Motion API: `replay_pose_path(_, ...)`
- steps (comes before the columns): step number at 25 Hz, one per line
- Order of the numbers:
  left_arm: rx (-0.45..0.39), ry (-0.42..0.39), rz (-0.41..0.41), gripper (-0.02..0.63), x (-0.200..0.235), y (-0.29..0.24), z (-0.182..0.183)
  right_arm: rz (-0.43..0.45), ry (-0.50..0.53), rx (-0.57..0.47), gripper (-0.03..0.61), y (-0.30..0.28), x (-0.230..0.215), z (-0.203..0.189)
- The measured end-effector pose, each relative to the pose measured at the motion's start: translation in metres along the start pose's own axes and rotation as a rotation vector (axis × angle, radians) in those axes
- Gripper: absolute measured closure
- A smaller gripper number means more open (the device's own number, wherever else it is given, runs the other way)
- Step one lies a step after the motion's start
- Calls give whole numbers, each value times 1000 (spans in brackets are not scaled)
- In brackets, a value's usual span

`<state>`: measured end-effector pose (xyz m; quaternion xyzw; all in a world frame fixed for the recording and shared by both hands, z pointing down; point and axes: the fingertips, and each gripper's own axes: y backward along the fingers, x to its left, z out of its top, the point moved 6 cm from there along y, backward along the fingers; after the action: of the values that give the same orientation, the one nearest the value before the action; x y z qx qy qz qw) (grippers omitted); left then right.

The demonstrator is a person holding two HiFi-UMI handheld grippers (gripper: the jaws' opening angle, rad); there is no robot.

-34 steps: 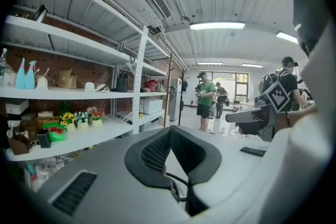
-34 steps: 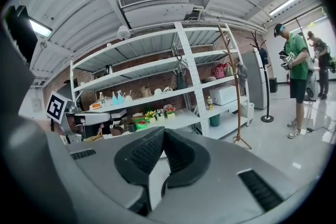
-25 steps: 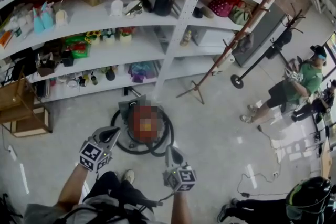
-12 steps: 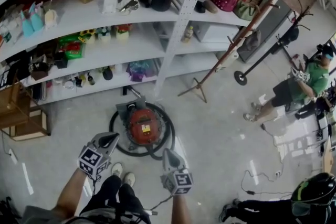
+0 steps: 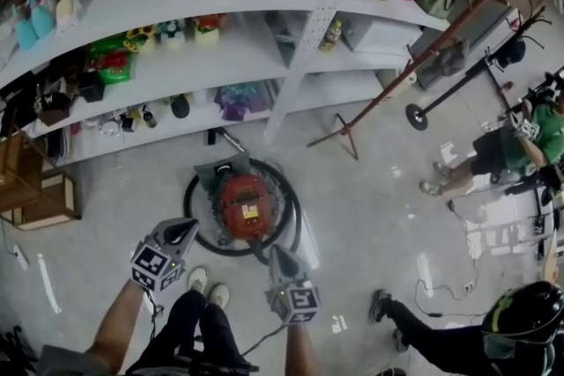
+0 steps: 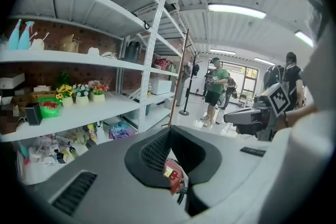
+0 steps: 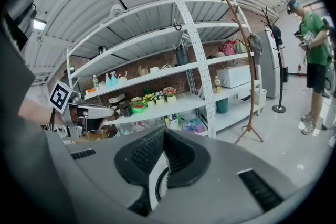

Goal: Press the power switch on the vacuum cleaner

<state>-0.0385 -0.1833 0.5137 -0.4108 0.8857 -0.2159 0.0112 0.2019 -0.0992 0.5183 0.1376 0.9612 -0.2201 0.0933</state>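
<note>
The red vacuum [image 5: 244, 205] sits on the floor [image 5: 370, 216] just in front of the shelves [image 5: 291, 57], ringed by its black hose [image 5: 288, 220]. A white label shows on its top; the power switch cannot be made out.

The left gripper [image 5: 189, 228] hangs at the vacuum's near left, its tip over the edge of the hose ring. Its fingers are clenched together on nothing, and a strip of the red body shows through the slit beneath their tips in the left gripper view.

The right gripper [image 5: 277, 252] hangs at the near right, tip over the near part of the hose. Its fingers are also clenched and empty, with pale floor and a curve of hose seen below them.

Neither gripper touches the vacuum. The person's shoes [image 5: 205, 284] stand between the two grippers, just near of the hose ring.

A brown coat rack [image 5: 414, 40] leans at the right end of the shelves. Farther right stands a person in a green shirt [image 5: 520, 145].
</note>
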Motion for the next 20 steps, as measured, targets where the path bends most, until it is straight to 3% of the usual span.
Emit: replay_pose_path(20, 100, 42, -21, 604, 50, -76, -119, 1, -40, 93, 569, -93, -49, -119)
